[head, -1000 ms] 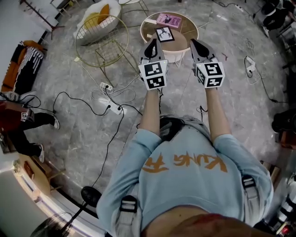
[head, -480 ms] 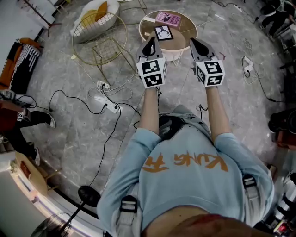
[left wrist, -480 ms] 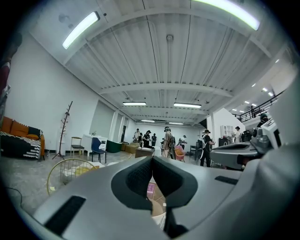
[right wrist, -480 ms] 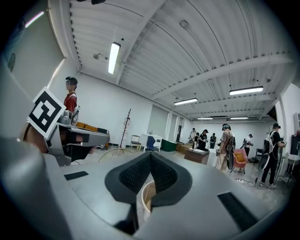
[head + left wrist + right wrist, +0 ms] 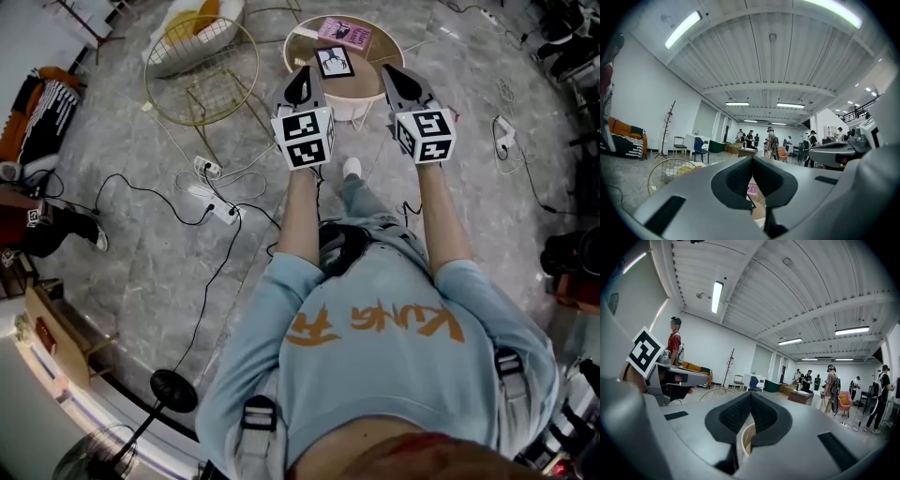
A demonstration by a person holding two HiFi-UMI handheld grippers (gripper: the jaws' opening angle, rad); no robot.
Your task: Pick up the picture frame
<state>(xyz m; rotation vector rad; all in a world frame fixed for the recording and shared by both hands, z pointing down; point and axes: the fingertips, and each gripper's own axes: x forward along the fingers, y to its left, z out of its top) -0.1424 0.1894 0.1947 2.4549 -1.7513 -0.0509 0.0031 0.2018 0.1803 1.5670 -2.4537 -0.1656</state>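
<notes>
Seen from above: left gripper [image 5: 301, 84] and right gripper [image 5: 397, 82] pressed together, empty, at near edge of round tabletop [image 5: 292, 47]; picture frame [image 5: 335, 62] lying near its middle. Likely to shove frame away unless spread first.

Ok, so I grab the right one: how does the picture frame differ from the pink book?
The picture frame is black-edged around a white picture; the pink book is pink with dark print. Both rest on the round table: the frame toward its near side, the book at its far rim.
</notes>
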